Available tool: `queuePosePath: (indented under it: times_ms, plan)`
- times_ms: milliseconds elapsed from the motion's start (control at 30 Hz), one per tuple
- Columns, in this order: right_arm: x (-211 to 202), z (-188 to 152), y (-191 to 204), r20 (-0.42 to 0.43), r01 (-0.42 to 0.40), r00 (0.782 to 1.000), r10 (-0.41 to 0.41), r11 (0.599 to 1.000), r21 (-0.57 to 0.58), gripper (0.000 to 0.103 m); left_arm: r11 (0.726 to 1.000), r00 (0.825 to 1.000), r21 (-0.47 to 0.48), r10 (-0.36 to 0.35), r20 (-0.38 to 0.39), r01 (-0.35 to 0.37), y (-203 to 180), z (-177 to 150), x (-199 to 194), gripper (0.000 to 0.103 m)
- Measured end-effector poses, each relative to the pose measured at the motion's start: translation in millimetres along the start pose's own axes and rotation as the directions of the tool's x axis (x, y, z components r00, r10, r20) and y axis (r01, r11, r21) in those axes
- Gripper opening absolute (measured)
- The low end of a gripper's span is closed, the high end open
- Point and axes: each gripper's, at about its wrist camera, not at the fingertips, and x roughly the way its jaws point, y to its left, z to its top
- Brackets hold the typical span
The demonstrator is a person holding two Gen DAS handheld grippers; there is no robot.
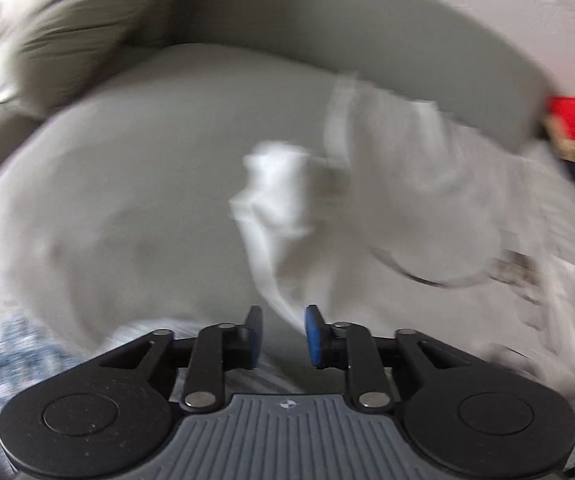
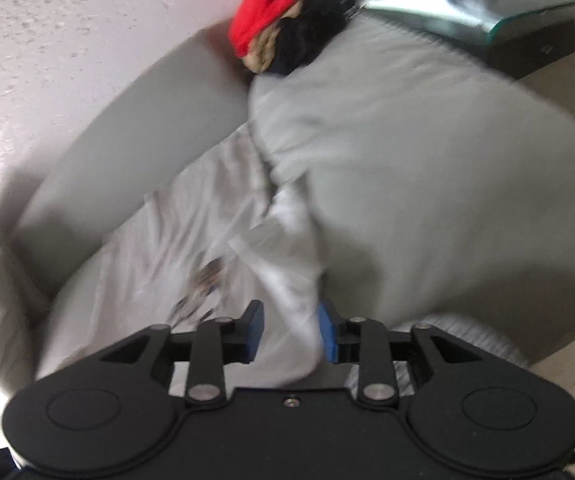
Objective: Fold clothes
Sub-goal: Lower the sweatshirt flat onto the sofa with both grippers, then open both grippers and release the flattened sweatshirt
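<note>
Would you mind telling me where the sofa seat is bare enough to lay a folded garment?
Bare cushion lies between the beige pillow and the white shirt. It is crowded beyond the shirt, at the red and black clothes pile.

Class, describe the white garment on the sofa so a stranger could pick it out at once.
Start from the wide grey sofa seat cushion below the pale textured wall. A crumpled white T-shirt sprawls across it, running from the red, tan and black clothes heap towards the camera. Only it is white, with a dark printed graphic.
</note>
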Motion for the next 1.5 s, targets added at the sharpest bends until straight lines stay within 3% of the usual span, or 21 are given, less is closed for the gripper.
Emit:
queuePosePath:
  times_ms: [100,167,367,667,700,767,800,900,1067,1167,1300,1367,1433,1500]
  plan:
    - [11,-28,22,-0.126,-0.116,0.987,0.102,0.987,-0.113,0.031,0.989,0.993,0.095,-0.114,-0.04,0.118,-27,-22,-3,0.034]
    - [19,-46,36,-0.205,-0.189,0.967,0.151,0.965,-0.181,0.032,0.983,0.993,0.143,-0.108,-0.04,0.113,-42,-35,1,0.034]
    - [33,-80,62,-0.188,-0.145,0.979,0.075,0.908,-0.393,0.034,0.965,0.999,0.257,-0.046,-0.03,0.052,-76,-58,19,0.034]
    - [51,-95,77,-0.096,-0.037,0.995,-0.02,0.827,-0.561,0.033,0.964,0.999,0.265,0.014,-0.04,-0.003,-87,-53,48,0.024]
    - [55,-97,78,-0.082,-0.012,0.996,-0.044,0.812,-0.583,0.027,0.961,0.999,0.276,0.02,-0.038,-0.009,-88,-54,47,0.022]
    - [55,-99,79,-0.057,0.021,0.996,-0.07,0.795,-0.606,0.011,0.955,0.999,0.297,0.032,-0.033,-0.021,-90,-55,45,0.006]
    - [54,-98,79,-0.057,0.024,0.996,-0.073,0.796,-0.605,0.003,0.953,0.999,0.303,0.034,-0.042,-0.02,-90,-55,43,0.0]
    - [42,-89,80,-0.118,-0.022,0.991,-0.056,0.818,-0.574,0.003,0.955,0.993,0.295,-0.005,-0.121,0.04,-86,-52,36,0.0]
    - [43,-91,82,-0.197,-0.029,0.974,-0.115,0.794,-0.607,0.003,0.938,0.973,0.345,0.093,-0.212,-0.015,-81,-64,54,0.0]
    - [46,-92,77,-0.25,-0.055,0.961,-0.115,0.809,-0.585,0.006,0.943,0.969,0.331,0.056,-0.241,0.027,-72,-69,50,0.002]
    - [22,-76,76,-0.218,-0.108,0.976,-0.014,0.834,-0.54,0.029,0.929,0.982,0.344,-0.082,-0.169,0.136,-70,-58,20,0.017]
    - [11,-63,78,-0.135,-0.097,0.99,0.029,0.843,-0.53,0.029,0.931,0.99,0.343,-0.102,-0.095,0.129,-75,-47,13,0.032]
    - [16,-51,79,-0.068,-0.052,0.998,0.019,0.849,-0.526,0.024,0.939,0.995,0.331,-0.091,-0.027,0.095,-83,-36,14,0.033]
    - [31,-41,81,-0.058,-0.038,0.998,0.009,0.857,-0.514,0.021,0.947,0.998,0.316,-0.064,0.012,0.057,-91,-26,27,0.034]
